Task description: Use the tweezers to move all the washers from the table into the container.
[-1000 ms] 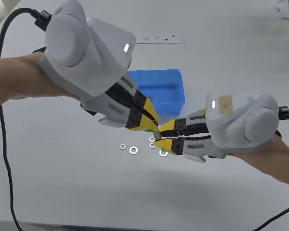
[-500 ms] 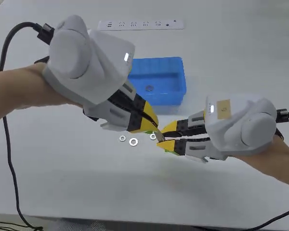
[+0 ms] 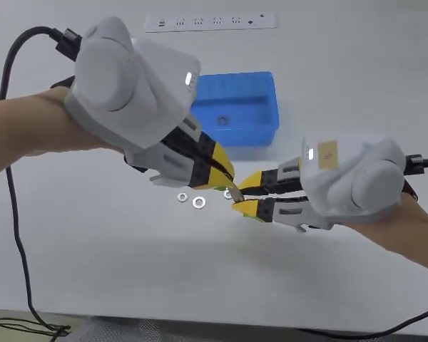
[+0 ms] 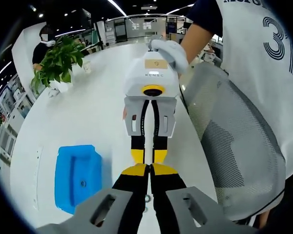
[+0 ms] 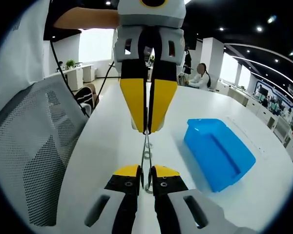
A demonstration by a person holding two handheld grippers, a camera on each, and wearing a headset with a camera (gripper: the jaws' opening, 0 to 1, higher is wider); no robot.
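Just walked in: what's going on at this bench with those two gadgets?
A person holds a gripper in each hand over a white table. The right gripper is shut on thin tweezers, and the left gripper seems to pinch their far end, so the two meet tip to tip. A few washers lie on the table just below. The blue container sits behind them with one lone washer already inside.

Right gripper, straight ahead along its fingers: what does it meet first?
The left gripper, whose yellow fingers face it head-on, close by; the tweezers bridge the two. Washers lie on the table, probably below that line.
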